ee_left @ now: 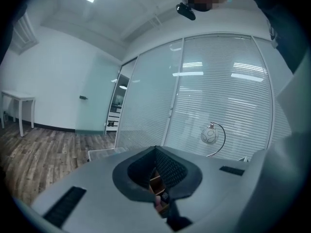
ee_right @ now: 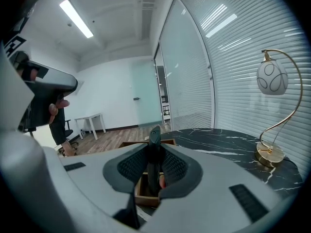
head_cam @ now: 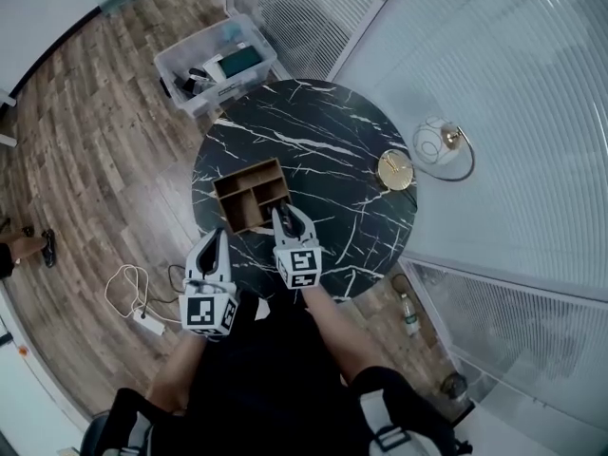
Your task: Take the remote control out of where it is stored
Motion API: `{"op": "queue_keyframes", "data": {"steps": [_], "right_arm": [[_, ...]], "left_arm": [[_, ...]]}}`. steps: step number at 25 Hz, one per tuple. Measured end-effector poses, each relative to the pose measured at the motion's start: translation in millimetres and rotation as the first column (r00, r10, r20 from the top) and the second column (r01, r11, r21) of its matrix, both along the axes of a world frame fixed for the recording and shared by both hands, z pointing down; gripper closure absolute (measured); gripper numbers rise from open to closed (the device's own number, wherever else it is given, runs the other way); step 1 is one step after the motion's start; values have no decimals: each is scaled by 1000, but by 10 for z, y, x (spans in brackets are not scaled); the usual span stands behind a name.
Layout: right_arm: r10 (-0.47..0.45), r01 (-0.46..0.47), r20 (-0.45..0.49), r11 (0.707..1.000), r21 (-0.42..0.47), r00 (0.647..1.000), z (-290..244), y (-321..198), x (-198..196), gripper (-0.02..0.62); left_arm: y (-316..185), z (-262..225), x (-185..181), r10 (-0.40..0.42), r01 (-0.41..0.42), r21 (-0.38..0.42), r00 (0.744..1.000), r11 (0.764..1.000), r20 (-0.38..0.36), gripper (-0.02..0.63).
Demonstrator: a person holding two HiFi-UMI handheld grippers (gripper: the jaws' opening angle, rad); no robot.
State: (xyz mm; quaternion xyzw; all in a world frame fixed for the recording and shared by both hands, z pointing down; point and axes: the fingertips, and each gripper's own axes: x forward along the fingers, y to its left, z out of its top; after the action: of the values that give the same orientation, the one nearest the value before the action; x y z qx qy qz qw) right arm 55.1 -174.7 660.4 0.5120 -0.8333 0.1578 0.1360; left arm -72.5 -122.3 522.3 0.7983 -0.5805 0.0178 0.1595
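Right gripper [head_cam: 288, 218] is seen in the head view poised over the near right corner of the wooden organizer [head_cam: 249, 194] on the black marble table [head_cam: 323, 131]. The left gripper [head_cam: 213, 245] is held off to the near left, clear of the box.

Left gripper view: jaws are pressed together, nothing is carried, and only a sliver of the organizer shows past them.

Right gripper view: jaws are clamped on the remote control [ee_right: 154, 135]. It stands upright, long axis vertical, with its lower end seemingly down in the compartment. So a straight-up lift along that axis is probably what's needed, and it's clearly the right hand's job.
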Motion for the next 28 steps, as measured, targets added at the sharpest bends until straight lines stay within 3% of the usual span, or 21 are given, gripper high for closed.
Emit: {"op": "queue_keyframes", "data": {"steps": [7,28], "right_arm": [[20,-20,-1,1000,18,1000,-132,39,-13,518],[136,-138,28,982,129,990,-1003,591,-125,518]], "left_arm": [[85,-95,-105,-21,21,27,1000,999,-4,598],[432,-388,-381,40,-36,82,998,996,-40,598]]}}
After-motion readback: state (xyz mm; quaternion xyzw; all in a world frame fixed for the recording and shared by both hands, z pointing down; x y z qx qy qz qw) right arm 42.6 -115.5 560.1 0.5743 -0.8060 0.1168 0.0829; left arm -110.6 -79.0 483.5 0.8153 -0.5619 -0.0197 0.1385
